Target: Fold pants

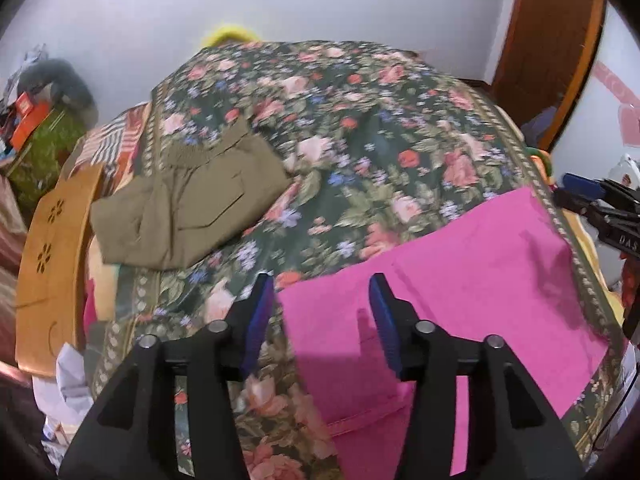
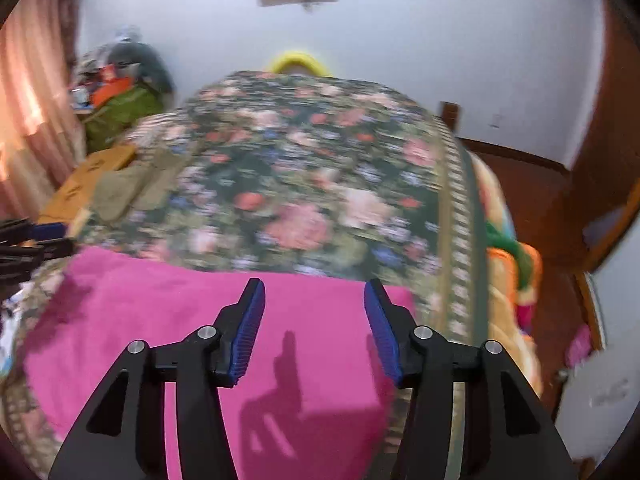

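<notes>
Hovering with both jaws spread and empty, you held the left hand-held gripper (image 1: 322, 300) and right hand-held gripper (image 2: 314, 304) over the pink pants (image 1: 460, 272) at the bed's (image 1: 340, 128) near edge, where a one-layer pinch risked skewing the fold.
</notes>
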`<state>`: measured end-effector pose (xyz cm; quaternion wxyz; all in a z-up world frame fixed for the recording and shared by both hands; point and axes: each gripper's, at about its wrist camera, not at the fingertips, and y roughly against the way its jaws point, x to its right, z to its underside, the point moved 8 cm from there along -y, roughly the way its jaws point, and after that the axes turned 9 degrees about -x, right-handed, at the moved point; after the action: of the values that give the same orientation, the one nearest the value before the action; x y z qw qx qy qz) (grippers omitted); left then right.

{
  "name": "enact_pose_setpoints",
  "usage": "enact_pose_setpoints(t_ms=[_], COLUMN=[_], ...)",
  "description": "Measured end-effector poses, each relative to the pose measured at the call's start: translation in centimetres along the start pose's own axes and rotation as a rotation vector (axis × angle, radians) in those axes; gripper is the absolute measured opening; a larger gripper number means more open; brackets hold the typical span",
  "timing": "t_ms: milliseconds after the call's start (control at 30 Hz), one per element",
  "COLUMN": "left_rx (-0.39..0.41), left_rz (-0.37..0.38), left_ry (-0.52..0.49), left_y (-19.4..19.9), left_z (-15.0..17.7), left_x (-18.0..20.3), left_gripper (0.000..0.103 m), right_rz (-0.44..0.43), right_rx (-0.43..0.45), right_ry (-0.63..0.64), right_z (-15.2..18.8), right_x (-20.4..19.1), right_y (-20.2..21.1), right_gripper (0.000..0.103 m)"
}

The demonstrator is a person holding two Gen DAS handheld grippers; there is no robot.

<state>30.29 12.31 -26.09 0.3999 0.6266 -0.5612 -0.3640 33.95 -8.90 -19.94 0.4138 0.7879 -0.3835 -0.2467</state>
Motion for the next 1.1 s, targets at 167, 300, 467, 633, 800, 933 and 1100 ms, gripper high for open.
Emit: enact_pose_setpoints(t_ms=[167,300,467,633,800,933,1100], left_rx=[-0.089,-0.178,-0.170,-0.140,-0.136,-0.116,-0.102], left_rz=[0.045,0.038,-0.003,-0.018,0.032,0.001,-0.013], left_ry=[-0.062,-0.111,-0.180,-0.185,-0.090,-0.073,-0.053], left_y=[-2.7,-5.6,-5.6,-4.0,-2.3,-0.8,0.5], left_z=[-0.4,0.5,2.3,4.6,6.9,8.6,10.9], left_x=[3.2,4.8,5.4,5.6,4.7,4.3,3.7], left_gripper=[0.064,0.068,0.076,0.080,0.085,0.089,0.093], right_rz=[-0.151,-0.182,-0.180,-0.140,-0.101,-0.108,-0.109], right_rx=[-0.094,-0.239,-0.299,-0.299,-0.280,-0.273,-0.259], right_ry=[0.008,0.013,0.092,0.146,0.157,0.099,0.031], right_z=[-0.6,1.2,4.5,6.7,9.4,11.0,13.0], right_x=[-5.1,-7.4,-8.8,-9.0,-8.6,-8.1,-7.0], right_y=[-3.3,-7.7,-8.7,-6.4,-3.8,-2.0,-0.3], right_gripper=[0.051,0.051,0.052,0.052,0.052,0.052,0.052])
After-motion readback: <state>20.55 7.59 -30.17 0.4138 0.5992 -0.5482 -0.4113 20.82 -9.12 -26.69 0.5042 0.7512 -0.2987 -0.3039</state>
